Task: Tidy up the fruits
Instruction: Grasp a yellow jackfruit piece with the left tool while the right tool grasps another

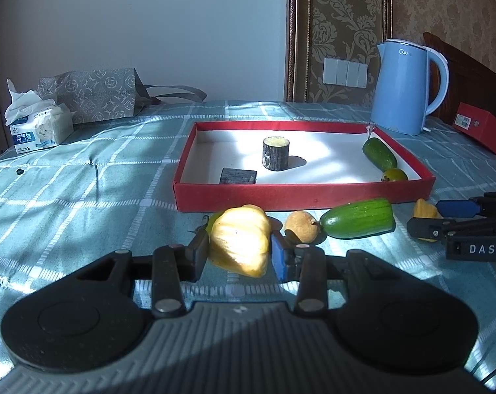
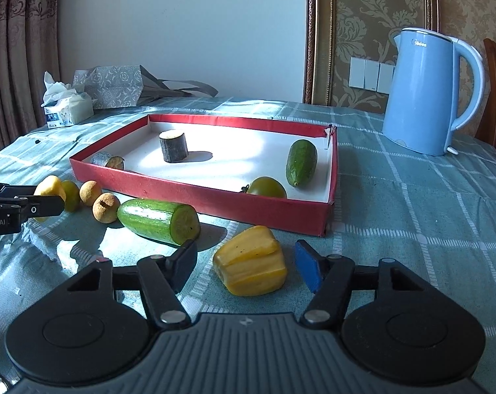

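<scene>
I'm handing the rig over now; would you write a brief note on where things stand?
Left tongs: shut on a yellow jackfruit piece, just in front of the red tray.
Right tongs: open, straddling a second jackfruit piece that lies on the tablecloth, pads not touching.
Done, in tray: two sugarcane pieces, whole cucumber, green tomato.
Left, outside: both jackfruit pieces, cut cucumber, two longans, a green fruit.
</scene>
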`<state>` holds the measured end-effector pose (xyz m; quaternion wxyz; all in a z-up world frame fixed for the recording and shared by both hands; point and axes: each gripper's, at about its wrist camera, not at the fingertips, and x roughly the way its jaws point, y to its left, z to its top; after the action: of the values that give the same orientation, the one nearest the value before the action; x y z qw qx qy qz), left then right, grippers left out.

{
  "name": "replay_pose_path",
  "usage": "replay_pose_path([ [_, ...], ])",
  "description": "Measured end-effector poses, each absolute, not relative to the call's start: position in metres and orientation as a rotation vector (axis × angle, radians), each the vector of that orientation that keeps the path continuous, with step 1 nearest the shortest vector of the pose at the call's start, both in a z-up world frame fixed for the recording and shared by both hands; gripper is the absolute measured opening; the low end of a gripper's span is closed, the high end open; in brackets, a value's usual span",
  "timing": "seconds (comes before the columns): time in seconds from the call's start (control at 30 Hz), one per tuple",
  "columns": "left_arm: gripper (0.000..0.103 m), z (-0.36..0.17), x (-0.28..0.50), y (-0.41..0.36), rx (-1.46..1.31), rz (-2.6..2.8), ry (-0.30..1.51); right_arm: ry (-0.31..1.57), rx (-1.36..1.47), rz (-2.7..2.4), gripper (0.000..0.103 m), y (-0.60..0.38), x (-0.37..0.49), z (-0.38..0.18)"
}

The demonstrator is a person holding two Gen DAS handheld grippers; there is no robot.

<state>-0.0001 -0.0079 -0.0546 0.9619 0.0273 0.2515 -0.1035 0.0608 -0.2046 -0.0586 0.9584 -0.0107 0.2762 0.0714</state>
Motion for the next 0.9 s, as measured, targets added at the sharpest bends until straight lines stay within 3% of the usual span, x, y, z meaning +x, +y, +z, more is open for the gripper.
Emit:
replay_pose_path([
  [0.1,0.036,-0.055,0.0,-0.008,0.058,-0.213,0.509,0.571,-0.017,0.145,0.053,-0.206,0.063,-0.059],
  [0.9,0.036,-0.049,-0.007,-0.005,0.055,-0.234,0.487,0.574,-0.032,0.141,0.048,-0.206,0.057,-0.058],
])
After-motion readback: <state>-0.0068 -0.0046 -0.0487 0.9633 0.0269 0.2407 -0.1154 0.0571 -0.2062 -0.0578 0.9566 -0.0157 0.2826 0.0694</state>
